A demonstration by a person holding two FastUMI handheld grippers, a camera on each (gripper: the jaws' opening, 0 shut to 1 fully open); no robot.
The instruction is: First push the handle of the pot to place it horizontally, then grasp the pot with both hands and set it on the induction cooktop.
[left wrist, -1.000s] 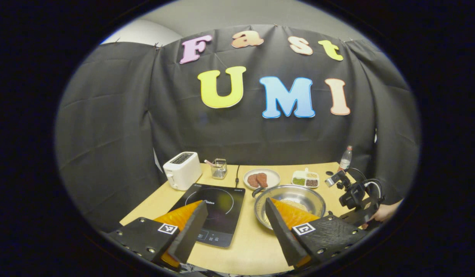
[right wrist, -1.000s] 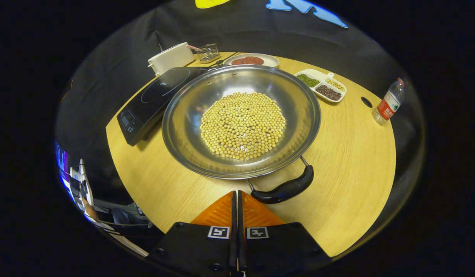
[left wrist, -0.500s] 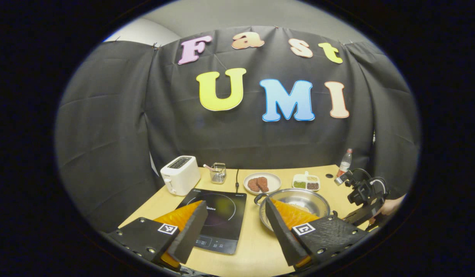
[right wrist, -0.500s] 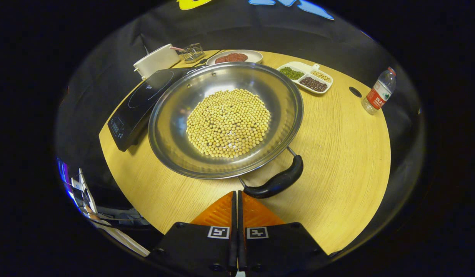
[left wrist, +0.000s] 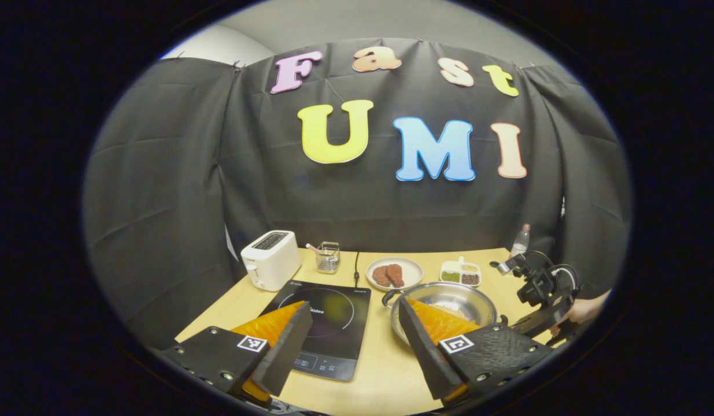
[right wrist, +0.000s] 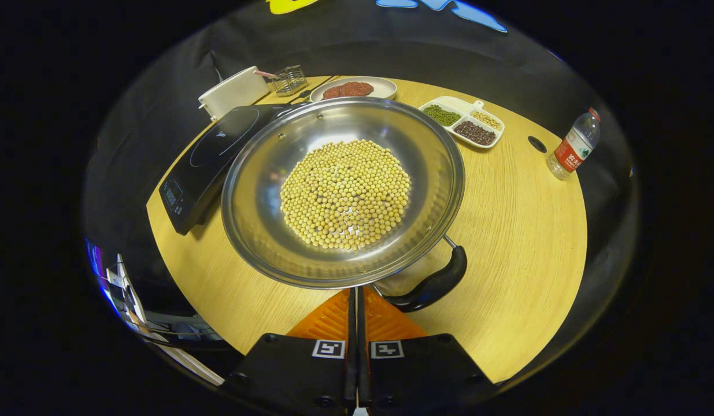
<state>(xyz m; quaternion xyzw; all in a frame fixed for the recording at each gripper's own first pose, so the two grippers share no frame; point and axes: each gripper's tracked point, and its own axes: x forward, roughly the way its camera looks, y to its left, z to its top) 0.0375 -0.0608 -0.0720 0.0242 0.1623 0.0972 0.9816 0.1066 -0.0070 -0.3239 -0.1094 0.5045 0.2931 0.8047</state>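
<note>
Jaws together on the right gripper [right wrist: 357, 300], its fingers pressed flat against each other with nothing between them, tips right at the near rim of the pot [right wrist: 343, 190] beside the near handle [right wrist: 429, 286]. Jaws wide apart on the left gripper [left wrist: 354, 341], held above the table [left wrist: 385, 375] and gripping nothing.

One pot, a broad shallow steel pan, shiny, stood on the table just right of the induction cooktop [right wrist: 209, 156], not on it. A heap of pale yellow soybeans [right wrist: 345, 193] covered its bottom. Two dark handles showed: the near one lay angled off to the right of the gripper tips, and the far handle [left wrist: 389, 296] curved out toward the cooktop in the left gripper view.

One cooktop, black and flat. Behind it stood one white toaster [left wrist: 271, 259] and one small wire holder [left wrist: 329, 257]. One plate [right wrist: 385, 88] carried two reddish patties [left wrist: 388, 275]. One divided dish [right wrist: 463, 118] had three compartments, holding green, dark and pale beans. One water bottle [right wrist: 573, 145] stood well apart at the table's right edge.
</note>
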